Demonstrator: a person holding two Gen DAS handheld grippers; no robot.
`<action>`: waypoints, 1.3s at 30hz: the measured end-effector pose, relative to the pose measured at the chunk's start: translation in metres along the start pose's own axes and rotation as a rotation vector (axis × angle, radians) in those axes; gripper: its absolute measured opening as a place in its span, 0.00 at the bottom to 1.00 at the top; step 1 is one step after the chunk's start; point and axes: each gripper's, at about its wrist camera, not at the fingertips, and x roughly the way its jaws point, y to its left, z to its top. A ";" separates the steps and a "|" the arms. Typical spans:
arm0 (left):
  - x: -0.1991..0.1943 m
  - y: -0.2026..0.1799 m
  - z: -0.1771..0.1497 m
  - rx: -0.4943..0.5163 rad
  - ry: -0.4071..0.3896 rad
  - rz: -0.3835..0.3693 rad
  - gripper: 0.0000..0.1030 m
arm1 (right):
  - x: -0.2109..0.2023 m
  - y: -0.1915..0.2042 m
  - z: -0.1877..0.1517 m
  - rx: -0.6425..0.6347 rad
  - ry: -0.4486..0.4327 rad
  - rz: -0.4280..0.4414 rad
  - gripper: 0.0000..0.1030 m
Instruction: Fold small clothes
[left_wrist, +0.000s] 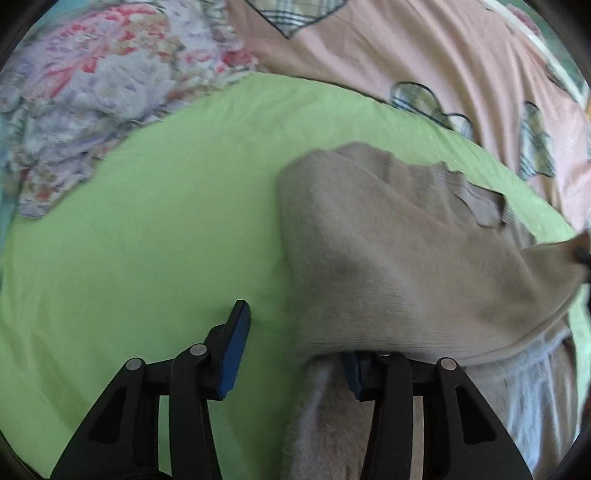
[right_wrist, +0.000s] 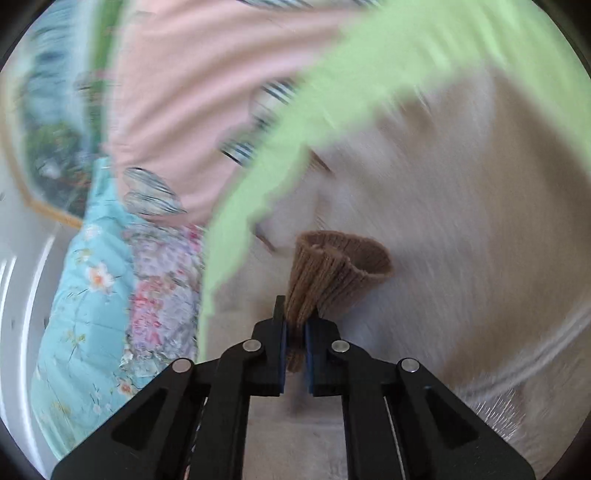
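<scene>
Left wrist view: the left hand-held gripper (left_wrist: 295, 343) stands with its jaws apart, gripping nothing; its right finger is hidden under the beige knit sweater (left_wrist: 399, 251), which lies on the green sheet (left_wrist: 147, 221) from centre toward 3 o'clock. Right wrist view, blurred: the right hand-held gripper (right_wrist: 295, 325) is clamped on the sweater's ribbed cuff (right_wrist: 332, 269), just above centre.

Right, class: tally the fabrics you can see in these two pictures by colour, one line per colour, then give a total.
Green sheet: 1
Beige knitted garment: 1
Pink cover with checked patches: 1
Floral purple-and-red cloth: 1
Light blue floral quilt: 1
Total: 5
</scene>
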 end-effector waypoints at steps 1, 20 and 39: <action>-0.001 0.001 -0.001 -0.027 -0.009 0.029 0.45 | -0.020 0.008 0.005 -0.056 -0.066 0.005 0.09; -0.015 -0.007 -0.020 0.042 0.040 -0.147 0.45 | -0.031 -0.069 -0.001 -0.043 0.052 -0.236 0.18; -0.005 0.022 0.007 -0.040 0.169 -0.473 0.61 | -0.045 -0.066 -0.011 -0.146 0.058 -0.292 0.10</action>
